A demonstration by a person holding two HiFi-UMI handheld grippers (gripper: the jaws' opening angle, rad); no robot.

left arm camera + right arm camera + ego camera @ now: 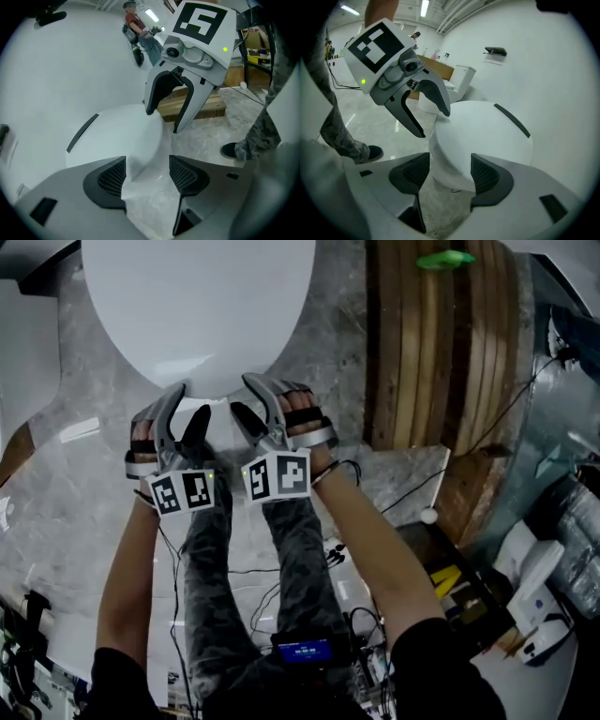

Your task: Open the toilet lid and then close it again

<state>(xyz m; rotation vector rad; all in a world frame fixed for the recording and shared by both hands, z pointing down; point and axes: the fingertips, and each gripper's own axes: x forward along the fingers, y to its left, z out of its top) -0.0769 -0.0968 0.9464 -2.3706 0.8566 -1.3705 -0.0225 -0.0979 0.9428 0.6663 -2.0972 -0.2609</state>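
Note:
The white toilet lid (197, 306) lies down flat on the bowl, seen from above at the top of the head view. Both grippers are side by side at its front edge. My left gripper (187, 407) is open, and in its own view the lid's front rim (140, 140) shows in the gap between the pads without touching them. My right gripper (242, 395) is open too, with the rounded front of the toilet (454, 154) between its pads. Each gripper sees the other: the right gripper (163, 121) over the rim, and the left gripper (433, 123) likewise.
A wooden pallet (441, 343) with a small green object (445, 259) stands right of the toilet. Cables (403, 488) trail over the marble floor (75, 456). The person's trouser legs (216, 596) are just behind the grippers. Another toilet (461, 77) stands along the white wall.

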